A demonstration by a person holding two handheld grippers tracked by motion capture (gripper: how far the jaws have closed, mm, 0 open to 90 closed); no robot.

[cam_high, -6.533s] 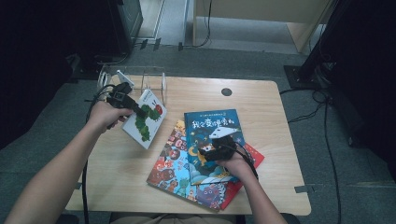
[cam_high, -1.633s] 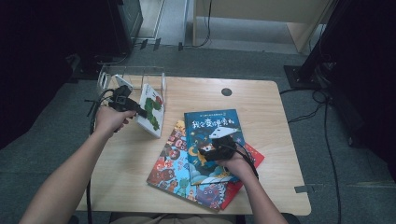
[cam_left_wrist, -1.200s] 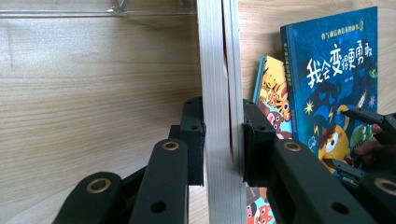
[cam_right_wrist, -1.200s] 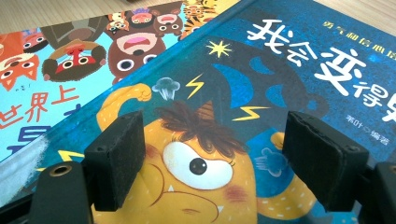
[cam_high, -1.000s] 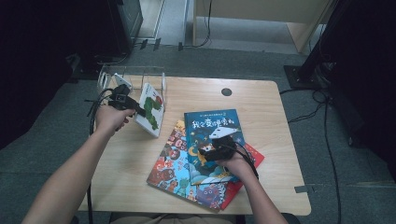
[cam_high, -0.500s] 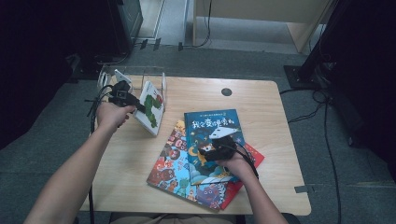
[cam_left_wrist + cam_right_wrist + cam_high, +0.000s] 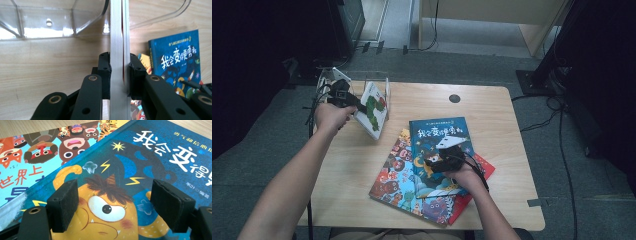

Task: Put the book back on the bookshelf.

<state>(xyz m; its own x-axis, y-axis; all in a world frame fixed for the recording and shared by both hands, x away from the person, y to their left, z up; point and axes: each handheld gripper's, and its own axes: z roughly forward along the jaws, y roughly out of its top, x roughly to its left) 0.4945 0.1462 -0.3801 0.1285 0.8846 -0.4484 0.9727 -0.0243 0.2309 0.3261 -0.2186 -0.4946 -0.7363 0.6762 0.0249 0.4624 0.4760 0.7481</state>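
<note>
Left gripper [image 7: 119,75] jaws clamp the white book [image 7: 373,109] upright beside the clear rack [image 7: 50,22], insertion pending alignment; right gripper [image 7: 120,207] jaws stand open over the blue book [image 7: 439,145] on the bench [image 7: 362,165].

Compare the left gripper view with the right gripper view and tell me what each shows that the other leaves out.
Left gripper view: the left claw shut on the edge of a white book, held upright, with a clear plastic rack behind it on the wooden table.

Right gripper view: the right claw open, its pads apart above a yellow one-eyed monster on the cover, and beside it a light-blue book with animal faces.

Both: the dark-blue book with white Chinese lettering, and wooden table.
</note>
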